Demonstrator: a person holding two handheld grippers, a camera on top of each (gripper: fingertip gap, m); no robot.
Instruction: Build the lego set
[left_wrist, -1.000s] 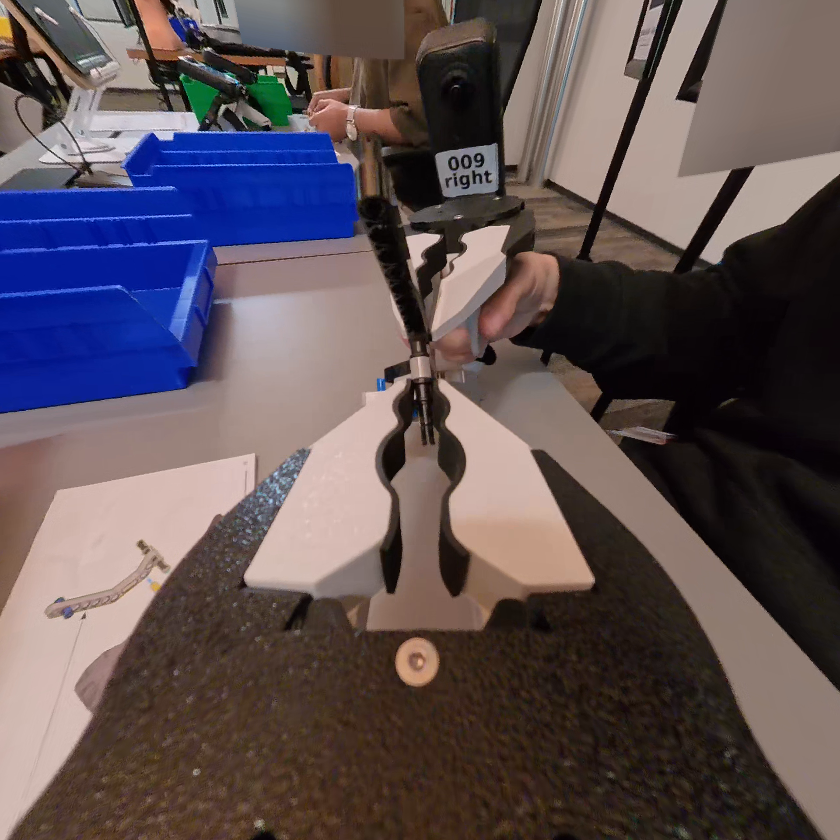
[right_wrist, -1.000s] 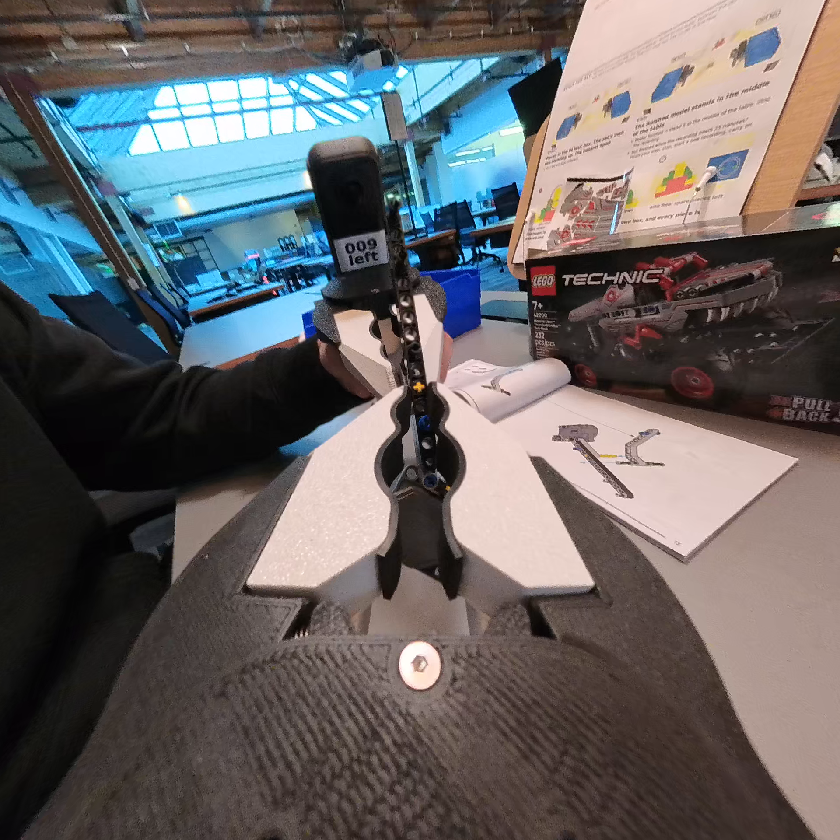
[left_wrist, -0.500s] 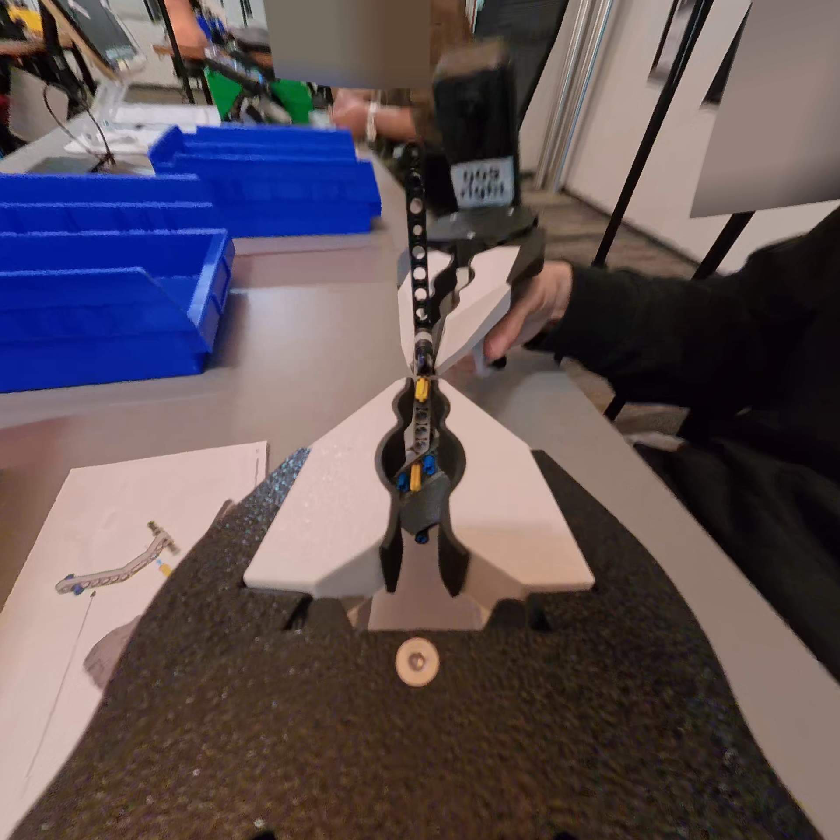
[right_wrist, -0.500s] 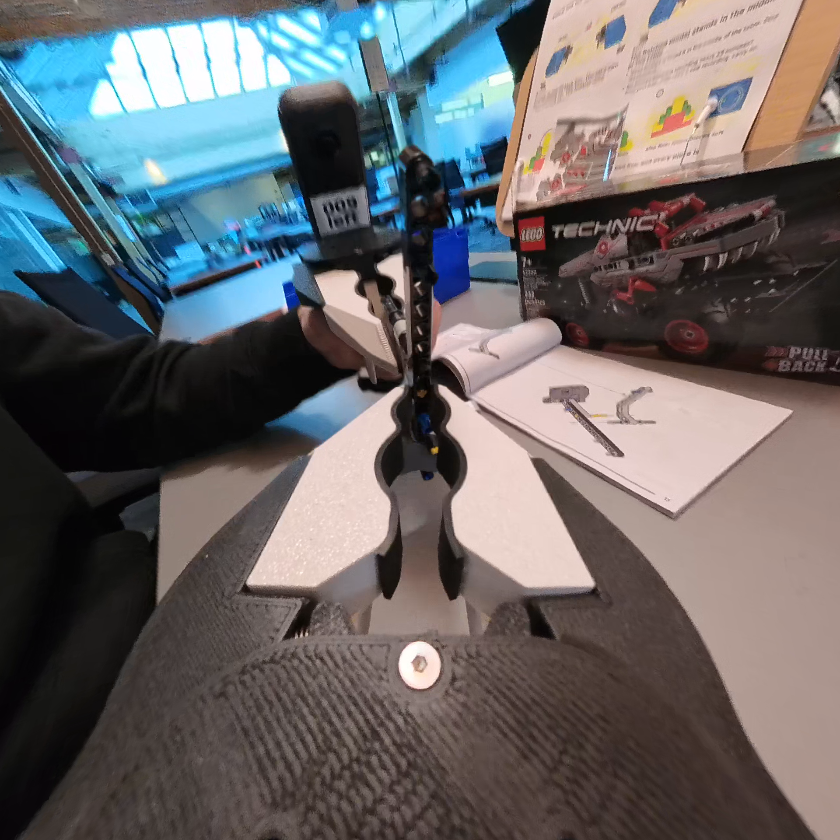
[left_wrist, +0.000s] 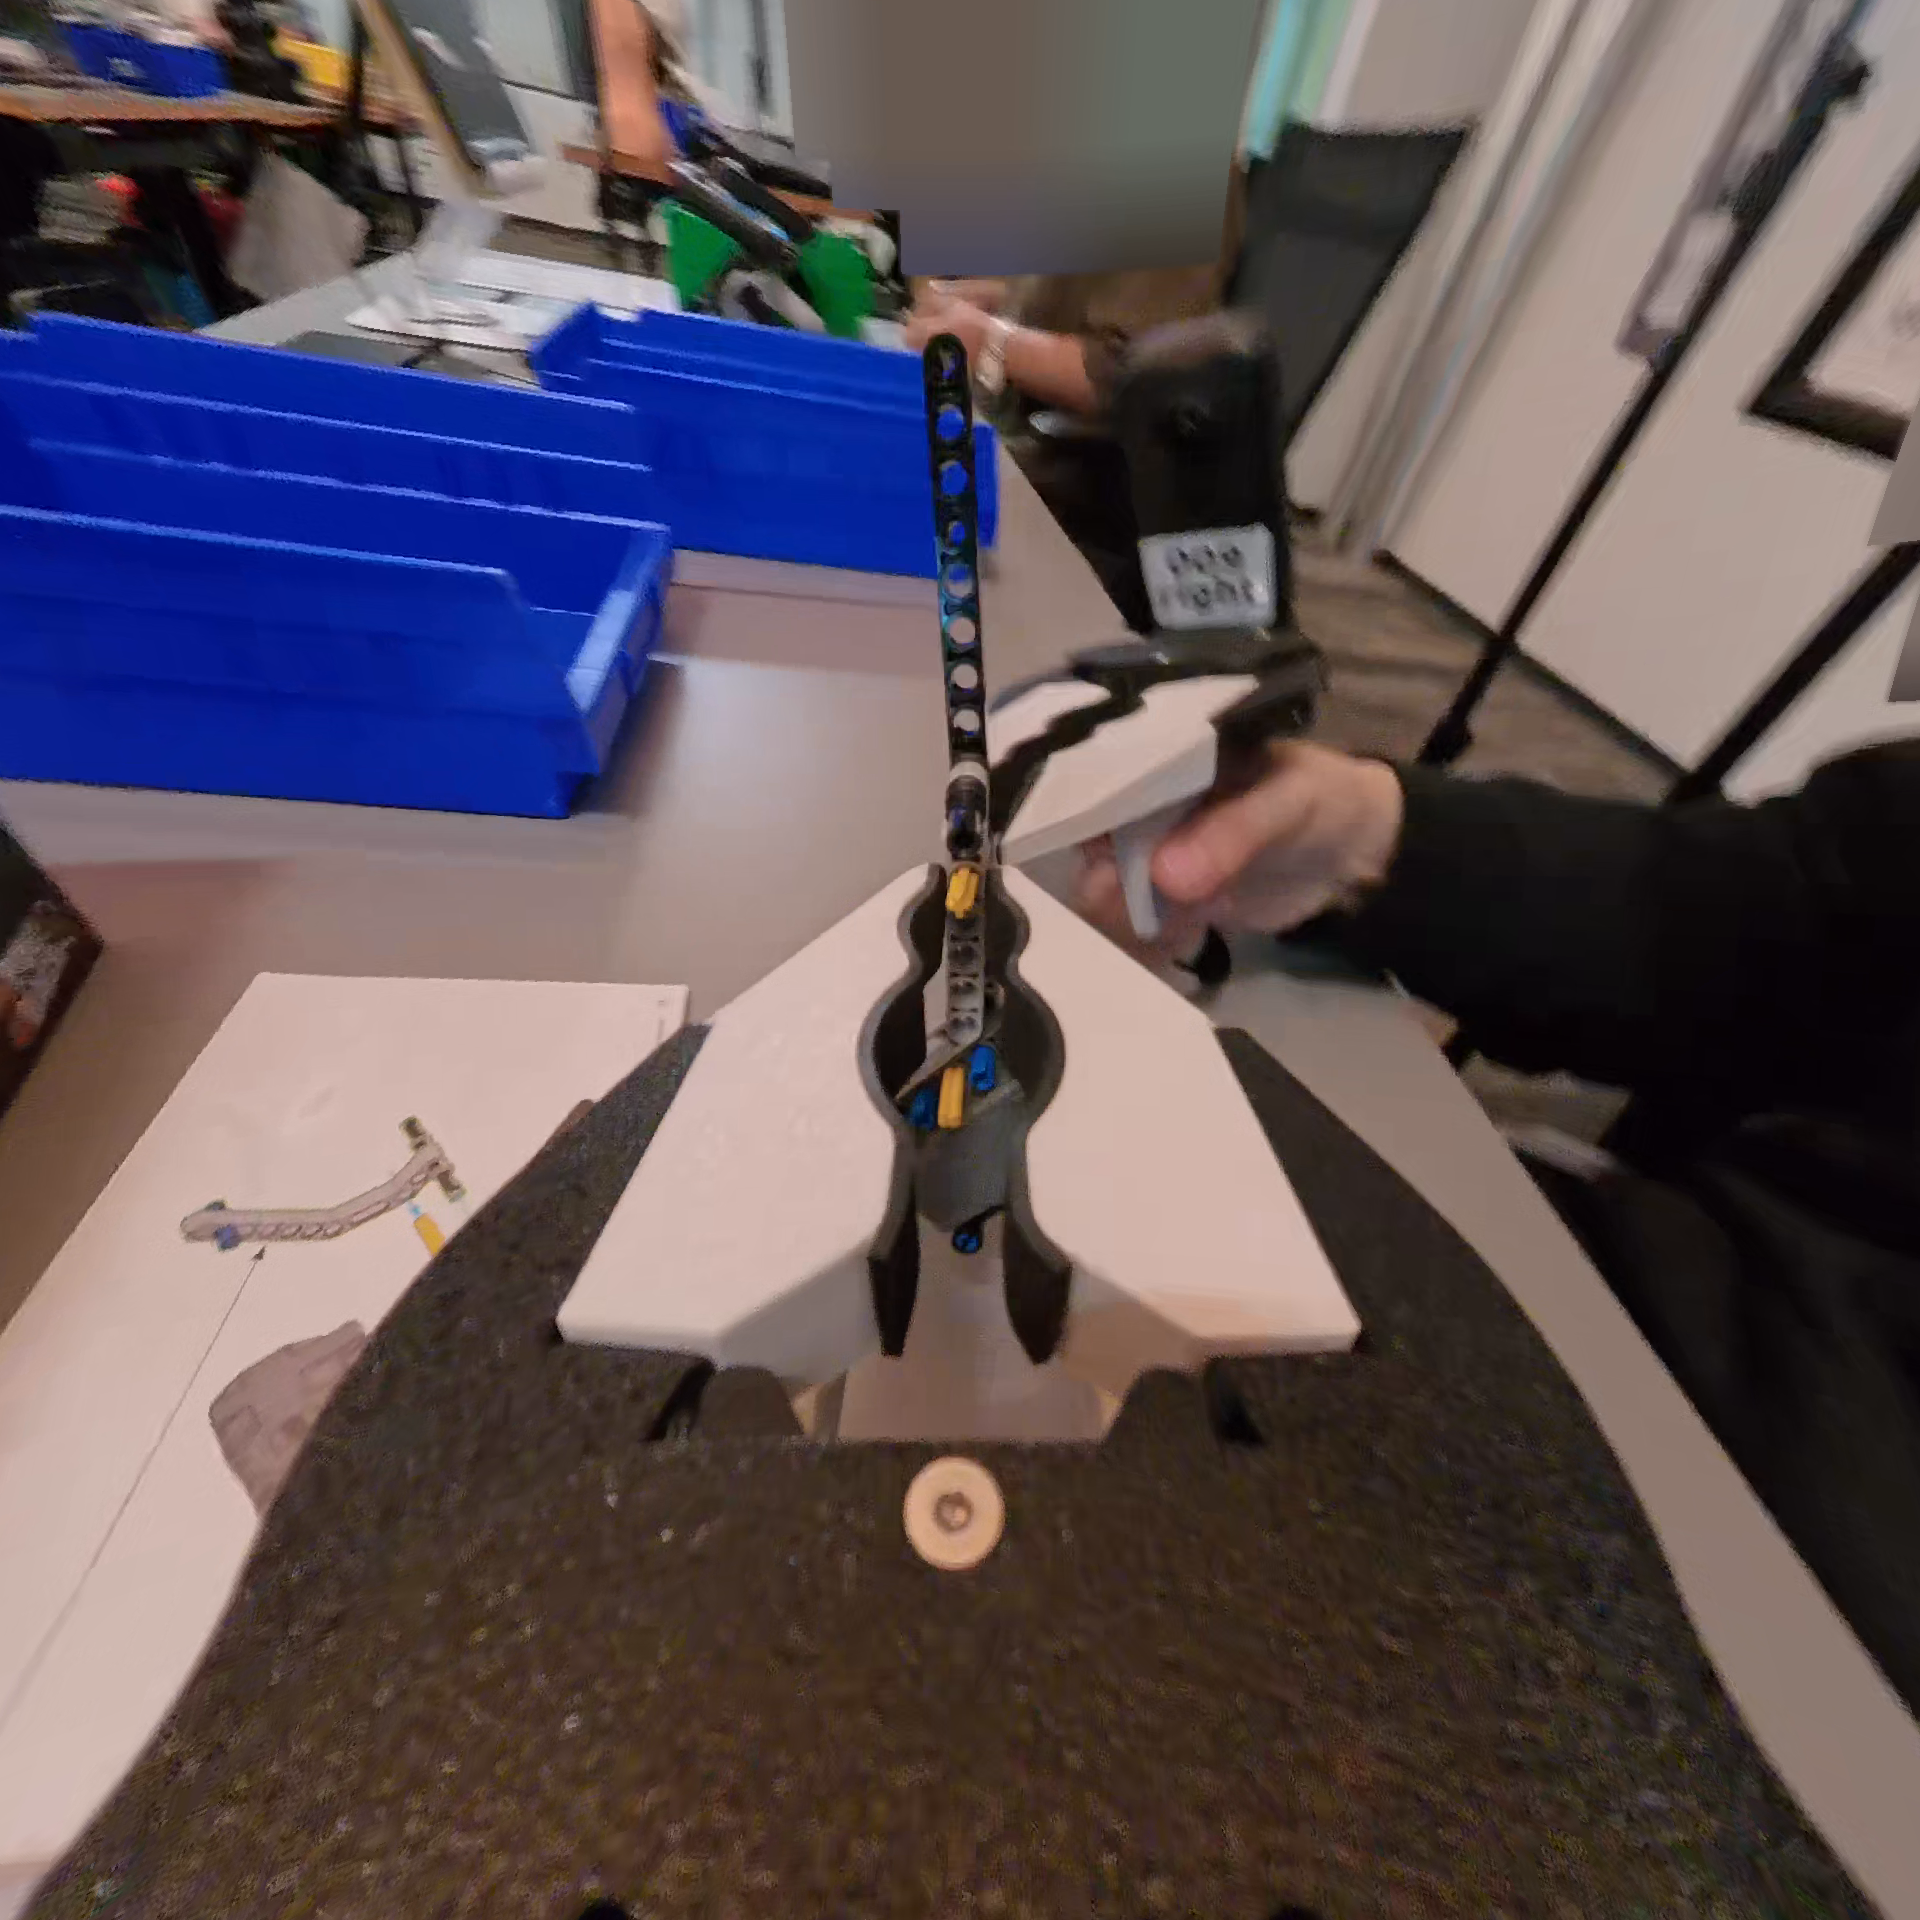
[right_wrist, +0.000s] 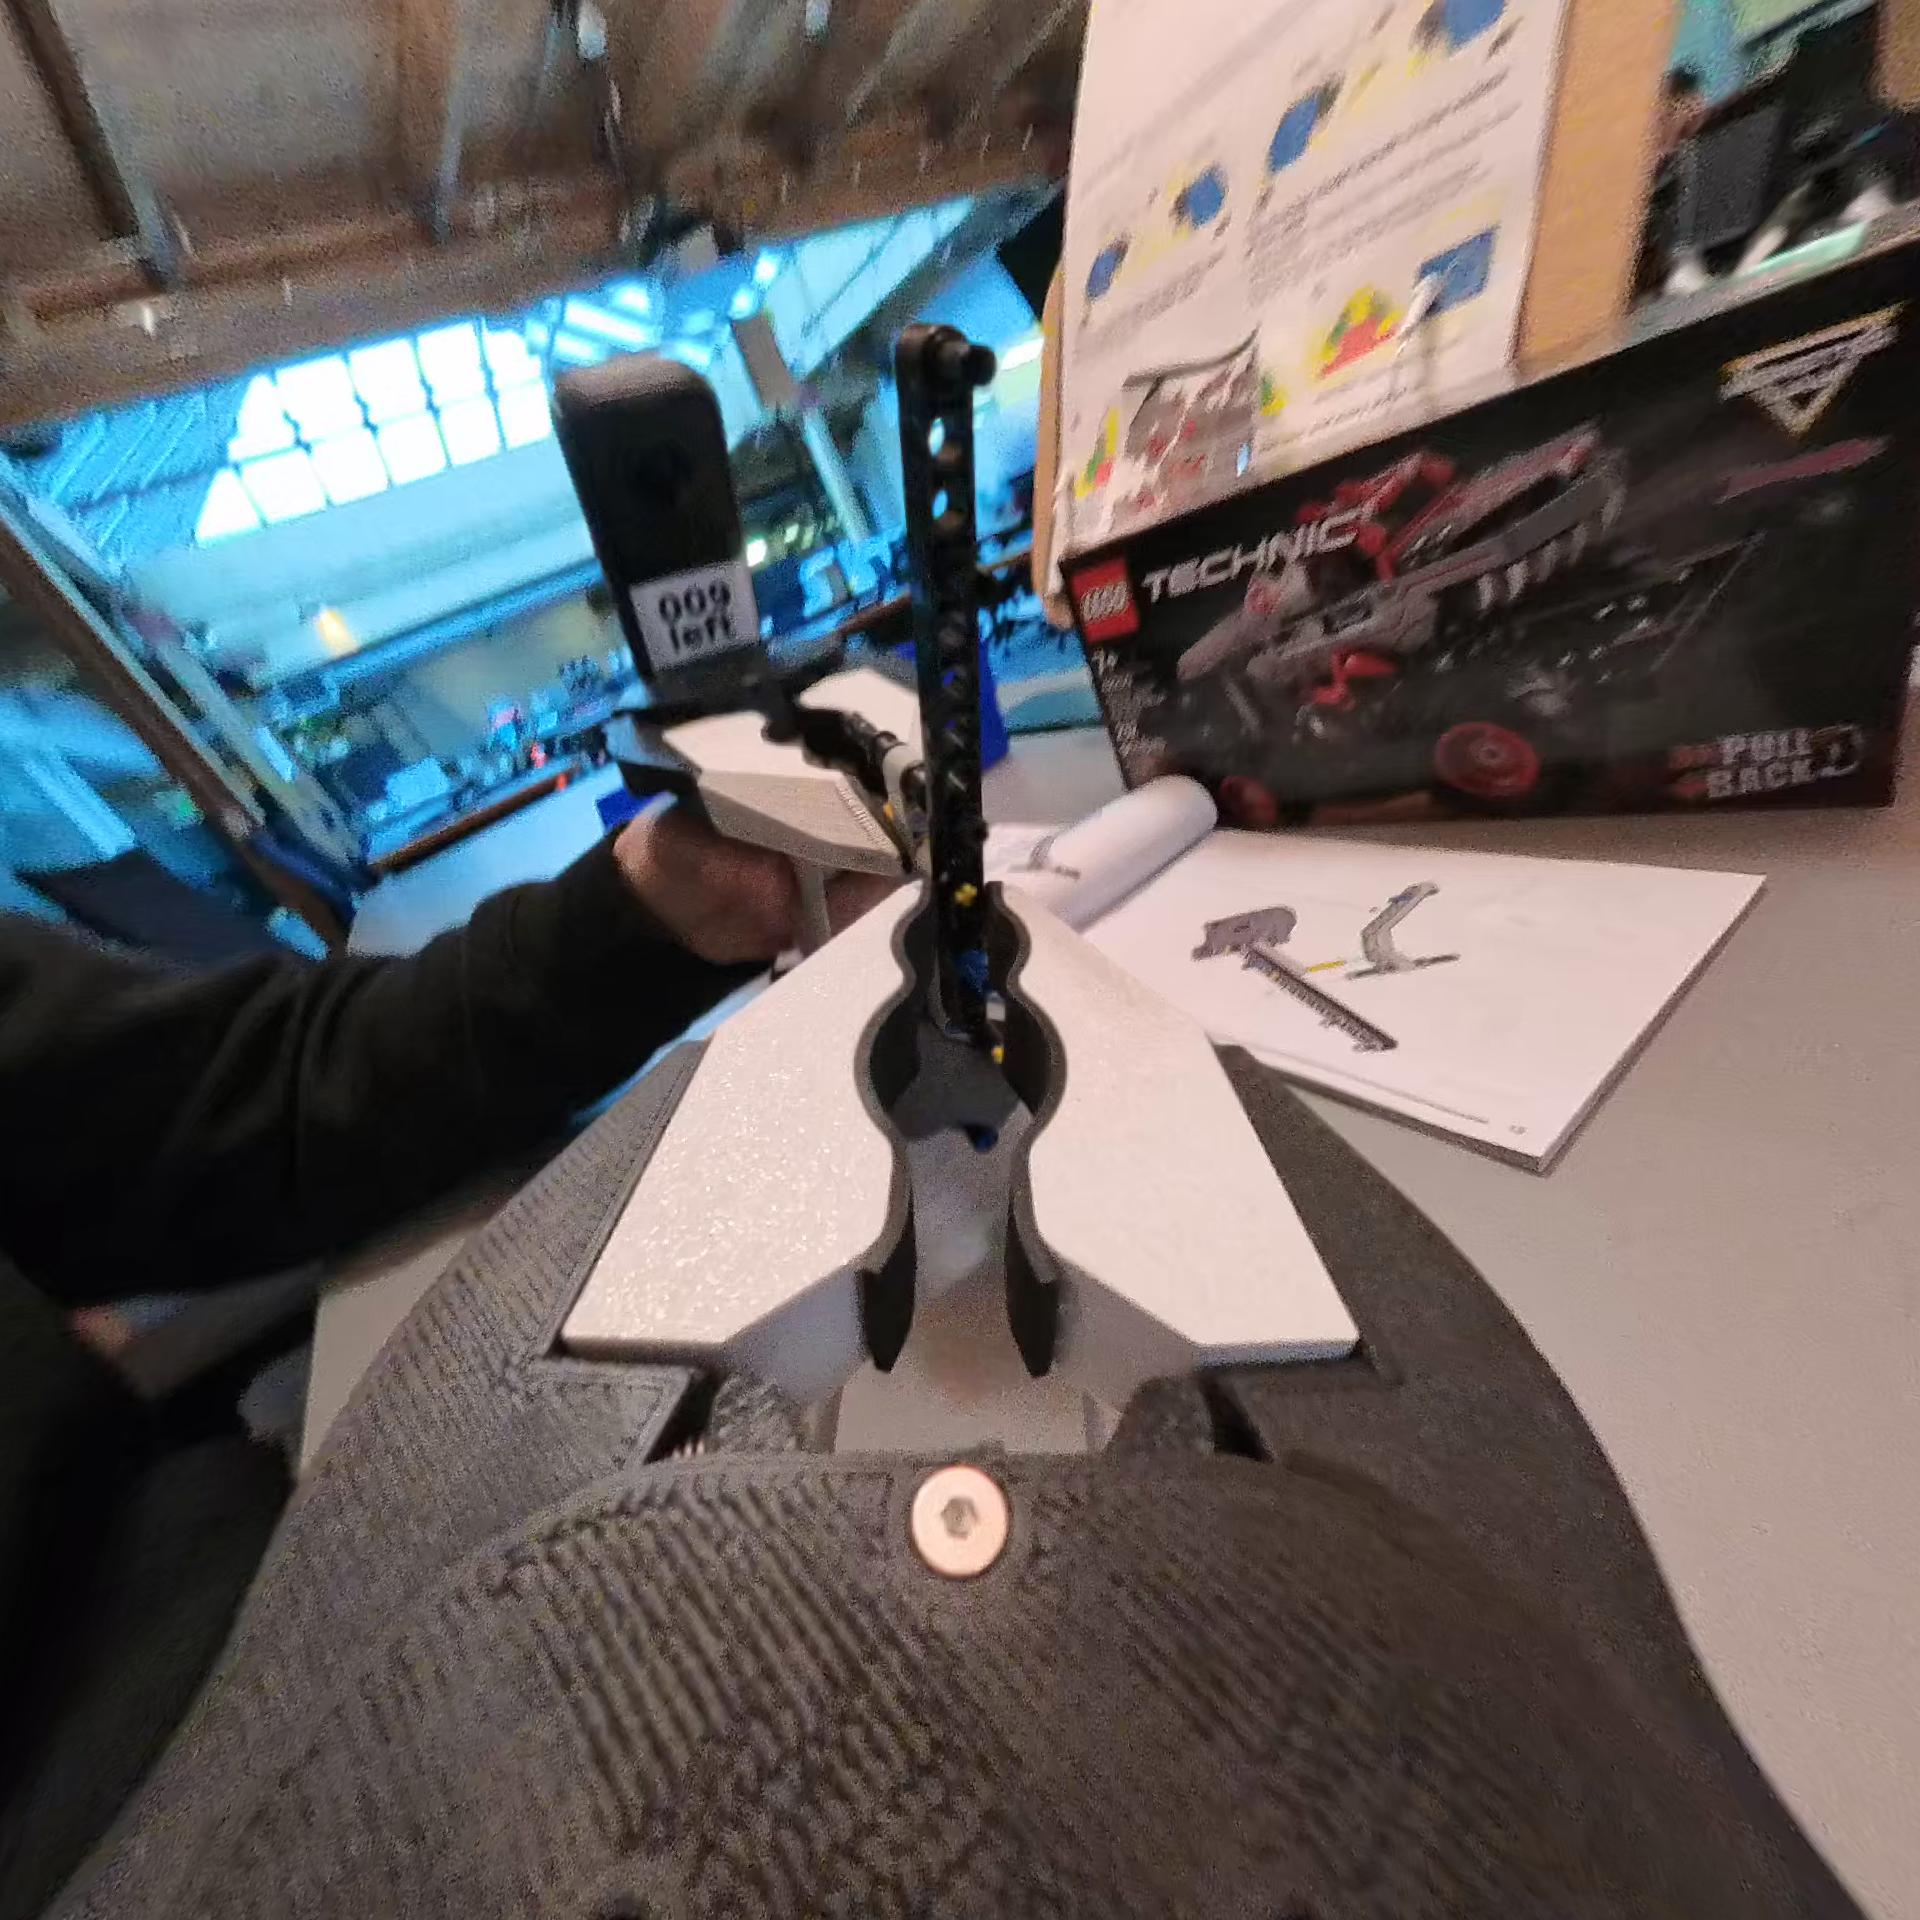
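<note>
Both grippers meet mid-air above table: left gripper (left_wrist: 961, 883) and right gripper (right_wrist: 961, 904) each clamp black Technic beam assembly (left_wrist: 958, 582), upright.

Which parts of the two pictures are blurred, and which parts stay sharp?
Left wrist view: the blue bins and the far right tool are smeared, while the black beam is fairly sharp. Right wrist view: the set box and the ceiling are blurred; the near left tool's own mount is crisper.
</note>
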